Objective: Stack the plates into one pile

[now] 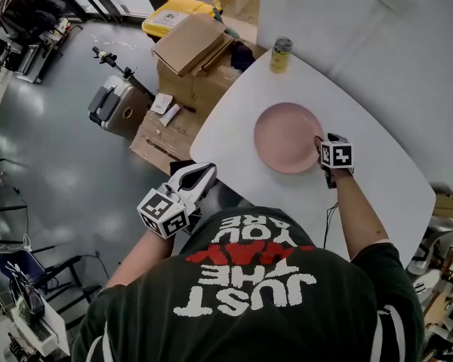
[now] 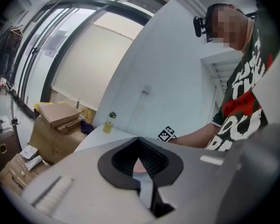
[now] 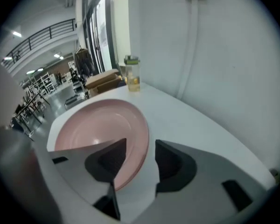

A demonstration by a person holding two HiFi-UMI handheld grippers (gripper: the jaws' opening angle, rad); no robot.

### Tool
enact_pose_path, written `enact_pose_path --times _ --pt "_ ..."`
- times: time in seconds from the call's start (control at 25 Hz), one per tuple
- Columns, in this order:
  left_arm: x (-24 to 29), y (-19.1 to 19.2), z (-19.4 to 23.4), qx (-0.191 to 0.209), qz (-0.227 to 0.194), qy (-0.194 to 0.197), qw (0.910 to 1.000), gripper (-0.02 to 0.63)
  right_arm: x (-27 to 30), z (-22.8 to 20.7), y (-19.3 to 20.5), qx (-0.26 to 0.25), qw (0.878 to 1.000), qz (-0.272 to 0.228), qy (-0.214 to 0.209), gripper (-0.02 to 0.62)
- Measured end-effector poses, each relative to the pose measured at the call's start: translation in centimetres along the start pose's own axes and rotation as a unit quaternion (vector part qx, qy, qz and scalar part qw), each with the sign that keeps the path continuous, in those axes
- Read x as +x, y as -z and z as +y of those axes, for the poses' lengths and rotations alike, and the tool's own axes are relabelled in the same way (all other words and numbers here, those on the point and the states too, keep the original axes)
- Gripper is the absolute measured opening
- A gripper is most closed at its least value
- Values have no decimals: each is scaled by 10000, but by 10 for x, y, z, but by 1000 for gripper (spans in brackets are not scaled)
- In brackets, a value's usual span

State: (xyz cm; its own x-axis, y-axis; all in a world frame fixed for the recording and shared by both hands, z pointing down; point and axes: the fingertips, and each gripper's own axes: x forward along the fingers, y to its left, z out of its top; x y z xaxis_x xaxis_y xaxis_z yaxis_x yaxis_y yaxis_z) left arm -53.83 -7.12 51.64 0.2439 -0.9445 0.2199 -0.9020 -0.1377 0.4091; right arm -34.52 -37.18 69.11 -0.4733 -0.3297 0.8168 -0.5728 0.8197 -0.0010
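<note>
R claw [image 3: 135, 155] spread at plate [image 3: 95, 125], jar [image 3: 132, 74] behind

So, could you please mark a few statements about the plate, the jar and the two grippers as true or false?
1. The pink plate lies on the white table. True.
2. The right gripper is clamped shut on the plate. False: its jaws stand apart, with the plate's rim between them.
3. The left gripper is shut with nothing in it. True.
4. The jar stands on the plate. False: it stands apart from it, near the table's far corner.
</note>
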Motion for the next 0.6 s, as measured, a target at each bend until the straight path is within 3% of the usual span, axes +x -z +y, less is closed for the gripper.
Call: enact_pose_path --times 0.16,0.32,0.44,0.6 --pt "15 2 -2 71 69 211 9997 8 -40 8 -23 238 9953 -888 -312 172" --pt "39 1 -31 131 124 533 9984 8 -99 21 -25 279 9852 -1521 -737 170" --pt "63 0 -67 282 248 778 9963 8 -148 24 -20 489 9702 -2040 -1212 106" --pt "85 8 -124 396 467 1008 9930 8 -207 20 11 1038 9399 -2605 -1948 28"
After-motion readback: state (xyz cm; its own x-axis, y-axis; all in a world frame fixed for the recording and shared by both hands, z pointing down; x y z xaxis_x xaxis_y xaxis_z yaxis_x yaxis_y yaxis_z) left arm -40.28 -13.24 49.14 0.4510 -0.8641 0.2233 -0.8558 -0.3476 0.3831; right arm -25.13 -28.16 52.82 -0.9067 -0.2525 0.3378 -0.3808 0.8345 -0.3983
